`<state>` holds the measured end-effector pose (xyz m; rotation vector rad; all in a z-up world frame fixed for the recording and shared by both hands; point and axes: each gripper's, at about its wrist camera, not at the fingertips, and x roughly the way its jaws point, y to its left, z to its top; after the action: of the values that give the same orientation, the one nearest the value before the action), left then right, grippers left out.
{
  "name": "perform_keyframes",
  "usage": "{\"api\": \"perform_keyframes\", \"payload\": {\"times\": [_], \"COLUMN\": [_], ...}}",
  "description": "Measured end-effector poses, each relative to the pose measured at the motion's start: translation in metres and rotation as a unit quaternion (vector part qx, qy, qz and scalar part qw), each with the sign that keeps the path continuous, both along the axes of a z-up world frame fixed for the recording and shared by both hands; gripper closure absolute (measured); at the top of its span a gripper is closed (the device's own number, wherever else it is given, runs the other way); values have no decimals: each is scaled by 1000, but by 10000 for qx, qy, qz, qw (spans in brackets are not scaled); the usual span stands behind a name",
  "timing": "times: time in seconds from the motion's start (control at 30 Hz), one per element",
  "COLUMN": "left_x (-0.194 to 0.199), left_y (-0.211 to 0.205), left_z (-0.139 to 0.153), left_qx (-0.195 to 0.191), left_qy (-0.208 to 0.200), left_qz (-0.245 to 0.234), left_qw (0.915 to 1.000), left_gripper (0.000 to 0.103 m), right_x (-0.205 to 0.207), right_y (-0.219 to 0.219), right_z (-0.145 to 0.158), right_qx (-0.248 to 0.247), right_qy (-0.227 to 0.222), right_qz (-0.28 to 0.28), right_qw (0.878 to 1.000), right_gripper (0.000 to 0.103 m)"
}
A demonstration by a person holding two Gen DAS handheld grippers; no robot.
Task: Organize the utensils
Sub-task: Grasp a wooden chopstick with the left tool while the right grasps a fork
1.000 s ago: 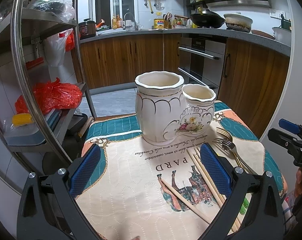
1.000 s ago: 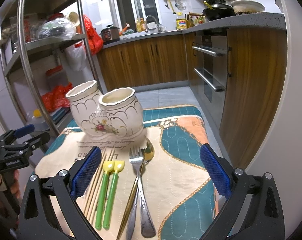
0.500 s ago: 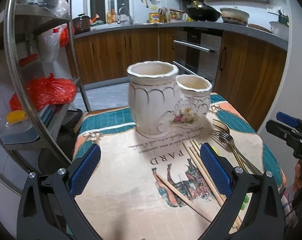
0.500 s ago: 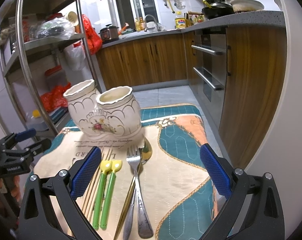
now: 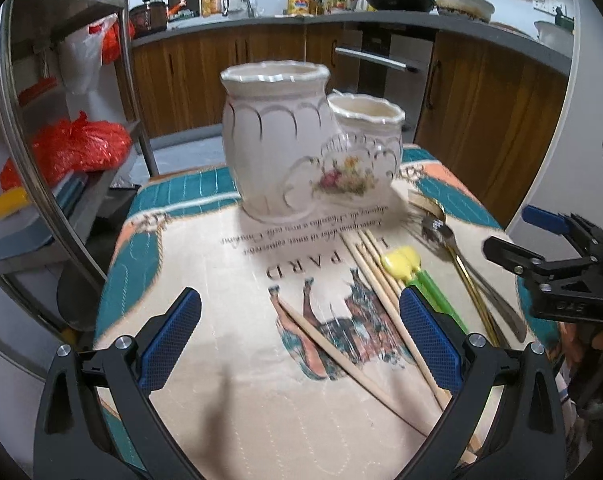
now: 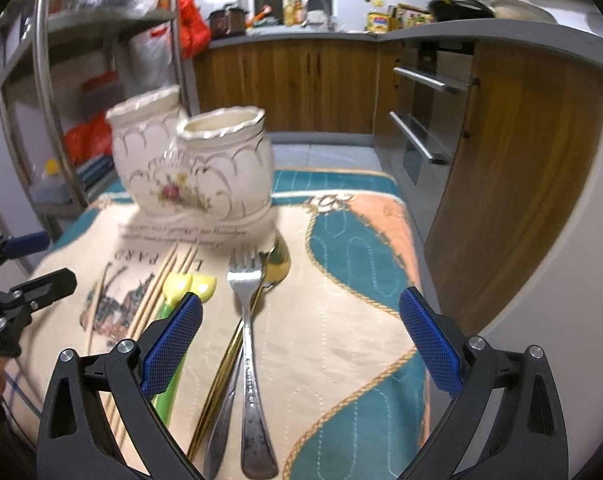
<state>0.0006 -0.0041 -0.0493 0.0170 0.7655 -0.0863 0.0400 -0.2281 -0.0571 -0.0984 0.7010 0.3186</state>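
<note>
A cream two-pot ceramic utensil holder (image 5: 301, 152) stands at the far side of the patterned mat (image 5: 229, 280); it also shows in the right wrist view (image 6: 197, 168). Wooden chopsticks (image 5: 373, 280), two green spoons with yellow ends (image 5: 417, 276), a steel fork (image 6: 247, 320) and a gold spoon (image 6: 275, 260) lie on the mat. My left gripper (image 5: 297, 336) is open above the mat, its right finger over the chopsticks. My right gripper (image 6: 299, 344) is open, low over the fork handle. Both are empty.
A metal shelf rack (image 5: 61, 152) with red bags stands left of the table. Wooden kitchen cabinets (image 6: 309, 80) and an oven (image 6: 425, 120) lie beyond. The table's right edge (image 6: 417, 280) drops off close to the cutlery.
Both grippers have moved lower and closer to the mat. The left one now hangs over the chopsticks, the right one over the fork and spoons. Nothing has been picked up.
</note>
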Motion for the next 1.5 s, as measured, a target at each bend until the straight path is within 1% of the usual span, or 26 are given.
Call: {"api": "perform_keyframes", "payload": {"times": [0.03, 0.1, 0.13, 0.2, 0.23, 0.27, 0.3, 0.33, 0.4, 0.43, 0.5, 0.6, 0.73, 0.83, 0.87, 0.97, 1.0, 1.03, 1.07, 1.1, 1.13, 1.2, 1.3, 1.4, 1.5], "left_x": [0, 0, 0, 1, 1, 1, 1, 1, 1, 1, 2, 3, 4, 4, 4, 6, 7, 8, 9, 10, 11, 15, 20, 22, 21], "left_y": [-1, -2, -2, -1, -1, -1, -1, -2, -3, -4, -7, -12, -18, -22, -22, -18, -17, -15, -13, -11, -10, -8, -7, -8, -9], "left_z": [-2, -6, -8, -10, -11, -12, -13, -15, -17, -18, -20, -25, -33, -35, -35, -35, -35, -34, -33, -32, -32, -31, -31, -30, -28], "left_qx": [-9, -17, -9, -23, -28, -21, -23, -33, -44, -51, -55, -36, -23, 152, 176, 189, 179, 168, 135, 110, 96, 90, 118, 112, 121], "left_qy": [46, 121, 162, 207, 236, 272, 310, 349, 405, 436, 520, 635, 817, 845, 847, 851, 857, 859, 867, 881, 887, 897, 915, 925, 842], "left_qz": [-14, -44, -41, -39, -33, -26, -28, -35, -41, -44, -54, -68, -113, -99, -88, -56, -59, -78, -122, -164, -204, -305, -445, -630, -773], "left_qw": [10000, 9999, 9999, 9998, 9997, 9996, 9995, 9994, 9992, 9990, 9986, 9980, 9966, 9963, 9962, 9962, 9961, 9961, 9961, 9959, 9958, 9955, 9947, 9936, 9934], "left_gripper": [6, 11, 12, 14, 15, 17, 19, 20, 24, 24, 28, 33, 36, 39, 42, 53, 60, 64, 72, 82, 84, 92, 96, 97, 97], "right_x": [2, 6, 7, 10, 12, 15, 16, 17, 18, 19, 21, 22, 22, 21, 20, 17, 15, 14, 13, 11, 10, 10, 9, 7, 4], "right_y": [5, 14, 18, 29, 34, 38, 41, 44, 48, 50, 50, 49, 44, 40, 38, 33, 30, 29, 27, 25, 22, 17, 11, 5, 1], "right_z": [-2, -3, -3, -4, -5, -6, -8, -10, -14, -16, -19, -19, -16, -13, -12, -6, -3, -1, 1, 4, 6, 10, 13, 18, 23], "right_qx": [-39, -123, -179, -371, -450, -510, -561, -575, -644, -676, -737, -670, -586, -493, -458, -313, -258, -217, -165, -64, 5, 52, 193, 310, 448], "right_qy": [42, 47, 36, 40, 64, 98, 152, 175, 229, 238, 252, 235, 172, 116, 79, -36, -84, -119, -168, -211, -255, -334, -366, -453, -565], "right_qz": [116, 277, 335, 476, 517, 545, 588, 607, 654, 664, 640, 626, 619, 630, 623, 634, 635, 636, 630, 626, 620, 595, 583, 563, 584], "right_qw": [9999, 9995, 9993, 9982, 9976, 9972, 9966, 9963, 9955, 9952, 9949, 9955, 9962, 9967, 9970, 9975, 9976, 9977, 9977, 9978, 9978, 9977, 9974, 9969, 9957], "right_gripper": [5, 8, 11, 28, 32, 40, 45, 48, 58, 61, 75, 81, 82, 83, 83, 83, 84, 94, 99, 100, 100, 100, 101, 101, 101]}}
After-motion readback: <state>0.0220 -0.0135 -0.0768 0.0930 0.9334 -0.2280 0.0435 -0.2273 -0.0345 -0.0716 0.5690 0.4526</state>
